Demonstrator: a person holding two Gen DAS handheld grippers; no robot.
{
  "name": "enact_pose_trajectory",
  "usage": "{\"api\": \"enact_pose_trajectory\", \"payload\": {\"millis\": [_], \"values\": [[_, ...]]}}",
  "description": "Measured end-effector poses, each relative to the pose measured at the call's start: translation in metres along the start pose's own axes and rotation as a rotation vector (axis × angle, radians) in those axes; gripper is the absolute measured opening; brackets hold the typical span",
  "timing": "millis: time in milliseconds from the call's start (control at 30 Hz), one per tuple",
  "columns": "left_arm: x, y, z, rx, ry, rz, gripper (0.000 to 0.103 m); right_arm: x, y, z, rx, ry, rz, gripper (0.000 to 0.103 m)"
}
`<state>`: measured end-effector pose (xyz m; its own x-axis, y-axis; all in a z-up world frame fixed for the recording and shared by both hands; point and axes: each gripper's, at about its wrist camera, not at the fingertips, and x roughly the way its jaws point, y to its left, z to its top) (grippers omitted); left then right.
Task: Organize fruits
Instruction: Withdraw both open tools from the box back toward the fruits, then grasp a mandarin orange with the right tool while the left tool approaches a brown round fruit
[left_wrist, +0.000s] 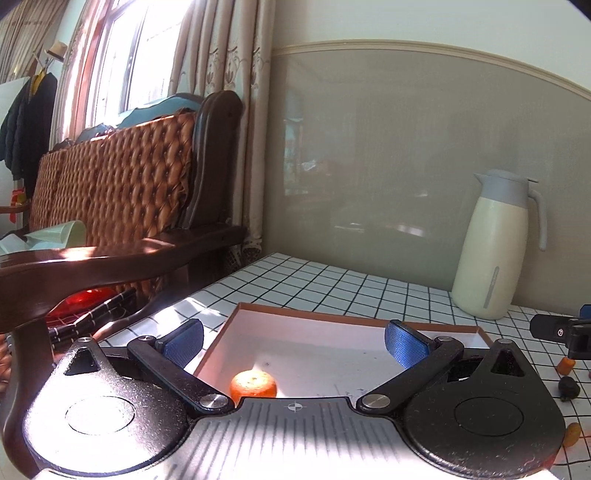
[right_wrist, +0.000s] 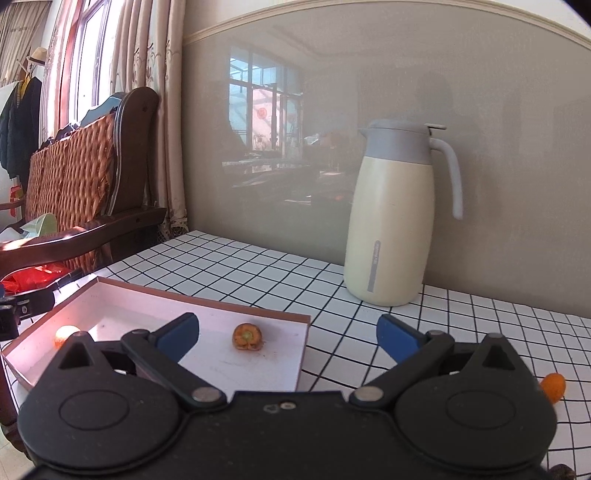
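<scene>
Hovering over the near edge of a shallow white tray with brown rim (left_wrist: 321, 314), the left gripper (left_wrist: 293, 341) has its jaws spread wide, nothing between the blue pads (left_wrist: 184, 341). One mandarin (left_wrist: 253, 384) sits inside the tray at its near-left side, just past the gripper body, in sunlight. In the right wrist view the right gripper (right_wrist: 288, 334) is also spread wide and empty, over the tray's right front corner and the checked tablecloth (right_wrist: 258, 266). Same tray (right_wrist: 207, 299) there holds two fruits: a browner orange fruit with a greenish middle (right_wrist: 247, 336) near the tray centre-right, and the pale sunlit mandarin (right_wrist: 65, 334) at the far left, partly hidden behind the left finger. Outside the tray, a small orange fruit (right_wrist: 553, 386) lies on the cloth to the right, by the gripper body. Left wrist view shows more loose pieces on the cloth at right: small orange bit (left_wrist: 566, 364), dark round fruit (left_wrist: 567, 387), another orange one (left_wrist: 573, 434) at the gripper's edge. Cream thermos jug with grey lid (right_wrist: 395, 221) stands upright at the back near the wall, well apart from the tray. Wooden sofa with woven cushions (left_wrist: 122, 177) beside the table on the left.
</scene>
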<state>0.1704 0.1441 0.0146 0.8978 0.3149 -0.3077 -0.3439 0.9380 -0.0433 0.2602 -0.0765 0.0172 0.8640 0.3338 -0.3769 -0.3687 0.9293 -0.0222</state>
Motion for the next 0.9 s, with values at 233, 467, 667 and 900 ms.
{"api": "enact_pose_trajectory", "payload": {"millis": [233, 467, 667, 900], "values": [[-0.018, -0.038, -0.013, 0.057, -0.003, -0.089, 0.103, -0.032, -0.034, -0.009, 0.022, -0.027, -0.079, 0.097], [-0.032, -0.072, -0.022, 0.093, 0.003, -0.17, 0.103, -0.054, -0.073, -0.025, 0.055, -0.012, -0.161, 0.096], [-0.034, -0.099, -0.028, 0.132, 0.014, -0.237, 0.103, -0.069, -0.098, -0.041, 0.073, 0.012, -0.216, 0.091], [-0.042, -0.139, -0.037, 0.175, 0.014, -0.307, 0.103, -0.08, -0.121, -0.059, 0.092, 0.054, -0.253, 0.074]]}}
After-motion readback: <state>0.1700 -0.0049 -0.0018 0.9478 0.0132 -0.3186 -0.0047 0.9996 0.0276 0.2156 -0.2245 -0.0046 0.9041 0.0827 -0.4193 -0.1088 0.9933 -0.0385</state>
